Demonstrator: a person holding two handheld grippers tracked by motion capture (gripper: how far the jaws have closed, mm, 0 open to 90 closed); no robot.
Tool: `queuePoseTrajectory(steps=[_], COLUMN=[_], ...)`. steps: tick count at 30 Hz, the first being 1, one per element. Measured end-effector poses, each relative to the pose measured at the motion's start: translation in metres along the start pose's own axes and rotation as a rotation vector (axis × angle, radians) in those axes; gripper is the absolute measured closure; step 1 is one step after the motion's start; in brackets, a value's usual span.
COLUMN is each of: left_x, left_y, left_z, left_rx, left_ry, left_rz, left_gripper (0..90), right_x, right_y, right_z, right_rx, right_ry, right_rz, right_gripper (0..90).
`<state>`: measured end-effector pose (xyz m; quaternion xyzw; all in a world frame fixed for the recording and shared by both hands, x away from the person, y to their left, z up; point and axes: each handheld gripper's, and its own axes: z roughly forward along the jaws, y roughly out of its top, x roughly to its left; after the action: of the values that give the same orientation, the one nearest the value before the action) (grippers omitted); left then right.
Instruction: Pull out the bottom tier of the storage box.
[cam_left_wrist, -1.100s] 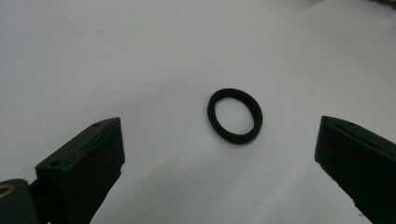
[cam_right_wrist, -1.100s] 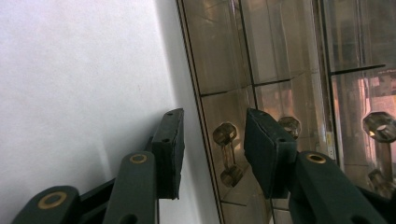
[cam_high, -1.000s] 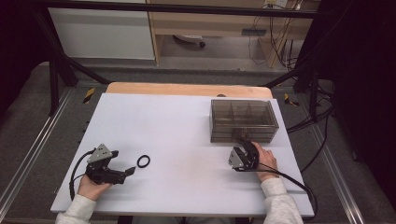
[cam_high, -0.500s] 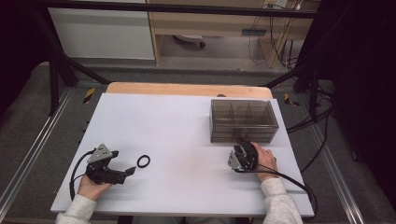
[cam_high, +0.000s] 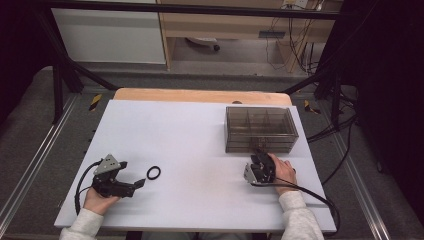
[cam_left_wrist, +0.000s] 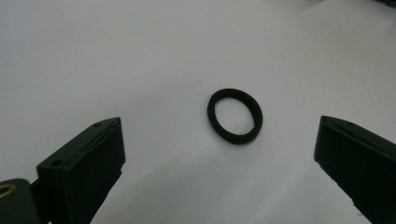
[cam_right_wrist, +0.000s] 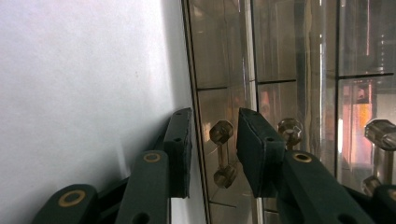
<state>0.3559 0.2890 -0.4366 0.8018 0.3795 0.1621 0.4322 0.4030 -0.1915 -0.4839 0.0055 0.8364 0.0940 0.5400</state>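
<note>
Closing on: right gripper, jaws narrowing around a drawer handle of the clear drawer box, pads not yet pressing.
Left gripper: wide open, empty.
Black ring: flat on worktop, just ahead.

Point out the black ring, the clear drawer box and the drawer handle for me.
black ring (cam_left_wrist: 235, 115): left gripper view, its band.
clear drawer box (cam_high: 260, 131): high view, its top.
drawer handle (cam_right_wrist: 222, 154): right gripper view, its bar.

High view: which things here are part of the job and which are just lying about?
In the job:
- black ring, ahead of the open left gripper
- clear drawer box
- drawer handle, between the right gripper jaws, which have just been closing

Lying about:
- nothing else on the white table
</note>
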Motion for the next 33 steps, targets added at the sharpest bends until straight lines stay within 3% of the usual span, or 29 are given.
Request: queuePoseTrajectory(steps=[18,33], left_x=[0.000,-0.001], left_y=[0.000,0.000], left_z=[0.000,0.001], left_rx=[0.000,0.003], left_ry=[-0.002,-0.003], left_rz=[0.000,0.003], left_gripper=[2.1,2.1], right_x=[0.008,0.013], right_y=[-0.001,-0.001], right_z=[0.002,0.003], right_rx=[0.011,0.017], right_ry=[-0.057,-0.106], right_rz=[-0.020,-0.066], right_gripper=[70.6,73.8])
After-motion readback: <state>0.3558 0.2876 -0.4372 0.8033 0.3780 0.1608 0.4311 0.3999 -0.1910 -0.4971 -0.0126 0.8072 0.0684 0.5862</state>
